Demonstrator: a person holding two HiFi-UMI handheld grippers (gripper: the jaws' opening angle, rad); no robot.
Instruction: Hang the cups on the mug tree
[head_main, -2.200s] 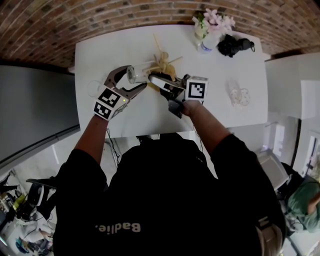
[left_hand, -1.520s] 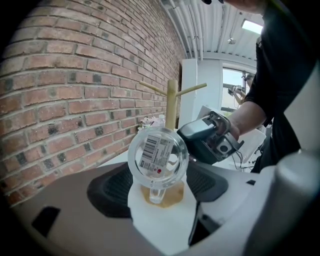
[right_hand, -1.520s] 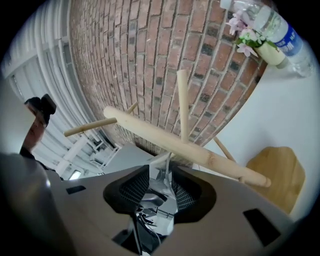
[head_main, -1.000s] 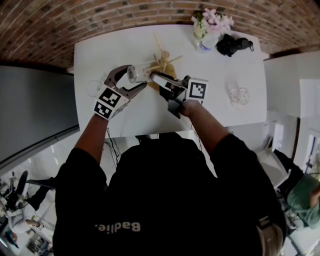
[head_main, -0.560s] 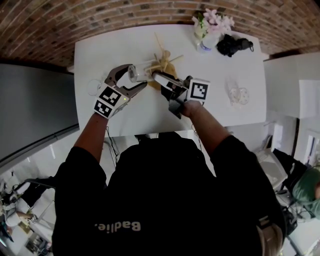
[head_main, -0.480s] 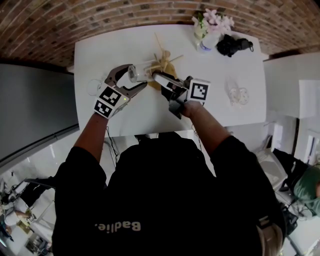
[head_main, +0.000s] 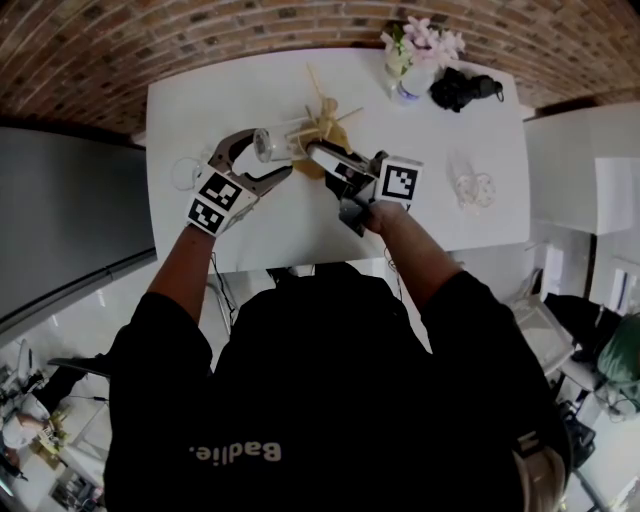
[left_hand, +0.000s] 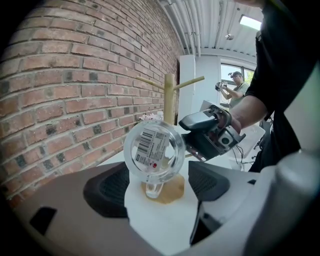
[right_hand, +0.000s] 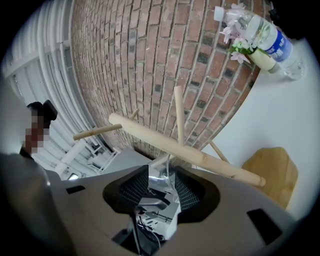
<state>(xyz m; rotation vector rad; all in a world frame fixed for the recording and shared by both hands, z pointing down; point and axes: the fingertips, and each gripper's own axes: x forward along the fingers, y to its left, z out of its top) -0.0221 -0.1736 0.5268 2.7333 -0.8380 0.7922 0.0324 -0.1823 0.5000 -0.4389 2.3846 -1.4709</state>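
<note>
Clear glass cup (left_hand: 154, 150) freed as left gripper (left_hand: 157, 186) opens; right gripper (right_hand: 159, 192) alone grips it. Wooden mug tree (right_hand: 200, 156) peg likely next.

The room is presenting as an indoor laboratory or workshop space rather than a home. A white rectangular table (head_main: 200, 110) is serving as the work surface and as the reference point. Along the table's far edge, an exposed red brick wall (head_main: 150, 40) is running the full width. Above the table, bare white ceiling pipes (left_hand: 200, 25) and a rectangular ceiling light panel (left_hand: 250, 21) are showing. Beyond the table's right end, further plain white tables (head_main: 575, 170) are standing, a bright window (left_hand: 231, 67) is admitting daylight, and a person in a cap (left_hand: 235, 89) is standing there holding a device. Off the table's near left corner, loose cables and small equipment (head_main: 30, 450) are lying on the floor.
</note>
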